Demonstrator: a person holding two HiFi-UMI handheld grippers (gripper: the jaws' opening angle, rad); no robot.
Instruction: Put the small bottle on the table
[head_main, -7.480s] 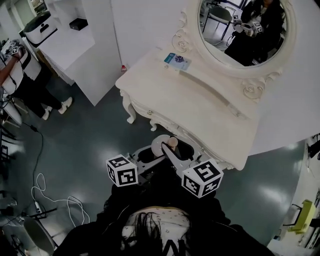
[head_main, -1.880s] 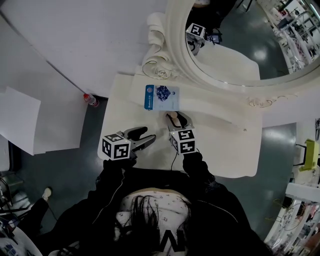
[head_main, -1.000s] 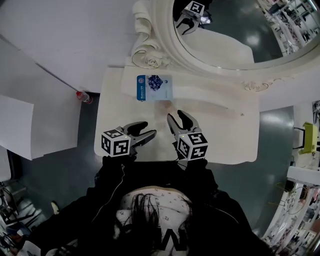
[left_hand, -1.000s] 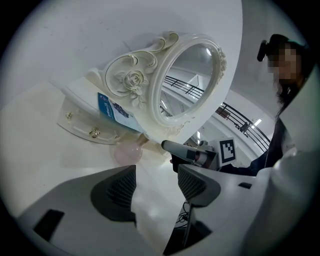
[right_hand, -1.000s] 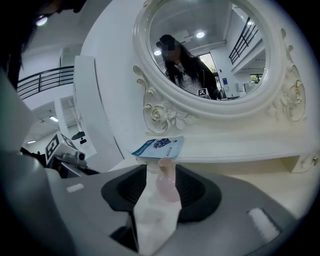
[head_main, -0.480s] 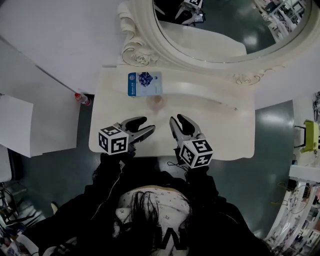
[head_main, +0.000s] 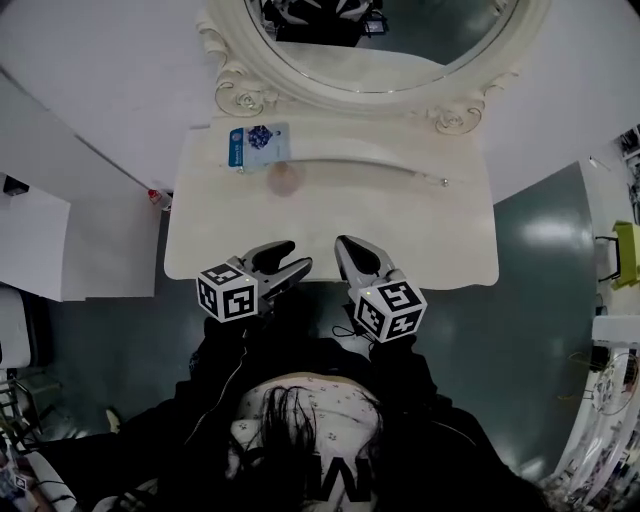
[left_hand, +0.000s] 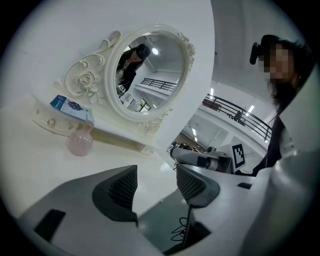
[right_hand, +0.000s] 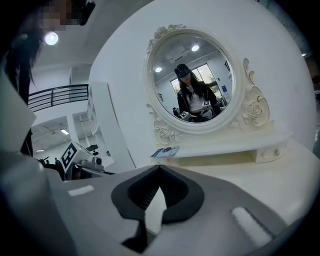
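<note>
While the cream dressing table (head_main: 430, 235) fills the middle of the head view, its oval mirror (head_main: 372, 82) rises at the back edge, framed in carved scrollwork, and reflects a person in dark clothes. That person's dark sleeves reach up from the bottom of the head view to the table's near edge, one gripper in each hand. The left gripper (head_main: 294, 255) hovers over that edge; its jaws have just eased a touch closer, yet its own view shows them standing wide apart, with only bare tabletop and floor between them. Beside it, the right gripper (head_main: 345, 244) has just been closing, and in its own view its jaws meet tip to tip with nothing caught between them. On the raised ledge under the mirror lies a flat blue packet (head_main: 257, 146). The small bottle (head_main: 284, 180), round-bodied and pale pink, stands upright on the tabletop just in front of that ledge, just beside the packet. It is well apart from both grippers and touched by neither.
</note>
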